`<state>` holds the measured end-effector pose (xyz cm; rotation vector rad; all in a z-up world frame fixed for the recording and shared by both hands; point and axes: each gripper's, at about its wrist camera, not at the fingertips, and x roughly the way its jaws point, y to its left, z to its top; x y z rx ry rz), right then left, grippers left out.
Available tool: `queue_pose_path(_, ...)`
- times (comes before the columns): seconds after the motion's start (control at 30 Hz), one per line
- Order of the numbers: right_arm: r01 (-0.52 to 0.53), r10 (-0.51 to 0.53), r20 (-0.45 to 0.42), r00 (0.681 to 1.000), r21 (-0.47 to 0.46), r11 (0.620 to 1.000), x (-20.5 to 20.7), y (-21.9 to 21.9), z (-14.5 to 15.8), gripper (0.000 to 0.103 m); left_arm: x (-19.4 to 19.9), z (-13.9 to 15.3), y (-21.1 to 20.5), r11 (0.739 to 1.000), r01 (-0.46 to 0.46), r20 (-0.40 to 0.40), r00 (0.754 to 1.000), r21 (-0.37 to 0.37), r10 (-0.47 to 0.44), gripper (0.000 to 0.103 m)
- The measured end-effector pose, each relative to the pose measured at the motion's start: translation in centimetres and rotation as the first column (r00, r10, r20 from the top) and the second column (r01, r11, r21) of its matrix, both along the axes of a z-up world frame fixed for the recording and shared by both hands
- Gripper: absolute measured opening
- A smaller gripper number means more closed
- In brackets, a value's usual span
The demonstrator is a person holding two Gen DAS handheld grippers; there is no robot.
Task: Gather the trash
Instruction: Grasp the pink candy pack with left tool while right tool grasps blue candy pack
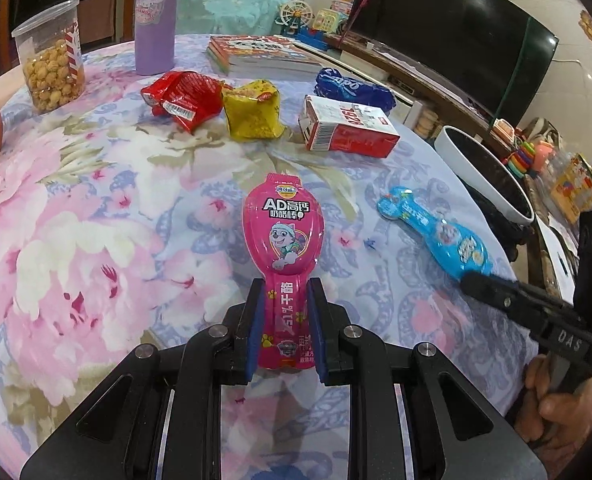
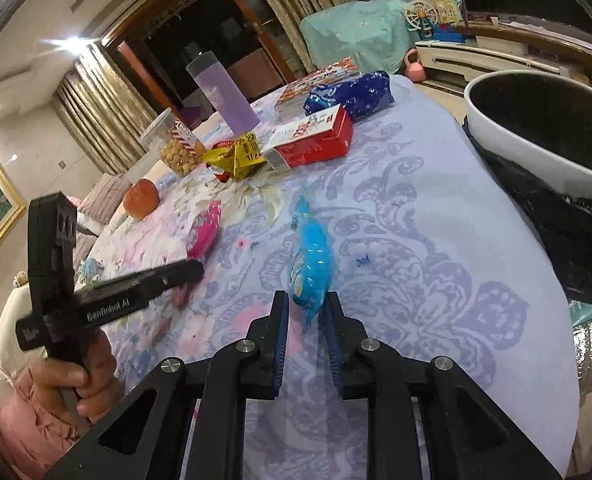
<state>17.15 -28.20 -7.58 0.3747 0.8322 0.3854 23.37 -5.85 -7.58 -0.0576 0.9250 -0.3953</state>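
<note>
The pink wrapper lay flat on the bench, its long axis running straight away from the left gripper. Its narrow tail was set between the two blue pads, which stood just at its edges; whether they were already pressed on it could not be told from this view.

The blue wrapper was placed the same way with respect to the right gripper: long axis in line with the fingers, near end just inside the parted jaws, apparently not yet clamped, though blur there made contact uncertain. In the left wrist view the same wrapper was seen lying to the right of the pink one, well apart from it.

The bin stood at the bench's right edge, beyond the blue wrapper, and so nearer the right gripper. Each wrapper was judged to be served by the gripper directly behind it, with the carry going rightward to the bin.
</note>
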Motion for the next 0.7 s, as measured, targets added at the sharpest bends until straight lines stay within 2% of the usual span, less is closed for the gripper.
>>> queue_pose_path(0.07, 0.006, -0.006, 0.003, 1.000, -0.010, 1.000, 0.4, 0.0, 0.1, 0.024, -0.1, 0.0, 0.0, 1.000, 0.000, -0.001, 1.000, 0.000, 0.000, 0.019)
queue_pose_path(0.1, 0.011, -0.011, 0.003, 1.000, -0.016, 1.000, 0.6, 0.0, 0.2, 0.033, -0.1, 0.0, 0.0, 1.000, 0.000, -0.002, 1.000, -0.001, 0.000, 0.019)
queue_pose_path(0.13, 0.015, -0.015, -0.004, 1.000, -0.025, 1.000, 0.9, 0.0, 0.2, 0.051, -0.1, 0.0, 0.0, 1.000, -0.001, -0.002, 1.000, -0.002, 0.001, 0.019)
queue_pose_path(0.17, 0.013, -0.014, -0.020, 1.000, -0.034, 0.999, 1.2, 0.0, 0.2, 0.057, -0.1, 0.0, 0.0, 1.000, -0.001, -0.003, 1.000, -0.003, 0.001, 0.019)
queue_pose_path(0.27, 0.032, -0.033, -0.013, 0.999, -0.073, 0.997, 0.8, -0.2, 0.4, 0.060, 0.0, -0.1, 0.0, 1.000, -0.001, -0.006, 1.000, -0.004, 0.001, 0.019)
queue_pose_path(0.33, 0.048, -0.046, 0.015, 0.999, -0.143, 0.989, 0.4, -0.2, 0.6, 0.071, 0.0, -0.1, 0.0, 1.000, -0.001, -0.006, 1.000, -0.005, 0.001, 0.019)
queue_pose_path(0.47, 0.042, -0.030, 0.053, 0.998, -0.248, 0.968, 0.3, -0.5, 0.8, 0.072, 0.1, -0.2, 0.0, 1.000, -0.002, -0.007, 1.000, -0.006, 0.002, 0.019)
queue_pose_path(0.6, -0.035, 0.068, 0.098, 0.993, -0.302, 0.953, 1.3, 0.1, 1.4, 0.072, 0.1, -0.2, -0.1, 1.000, -0.005, -0.004, 1.000, -0.003, 0.005, 0.019)
queue_pose_path(0.7, -0.103, 0.137, 0.080, 0.987, -0.338, 0.936, 2.8, 0.7, 1.4, 0.071, 0.1, -0.2, -0.2, 1.000, -0.002, -0.007, 1.000, -0.005, 0.002, 0.019)
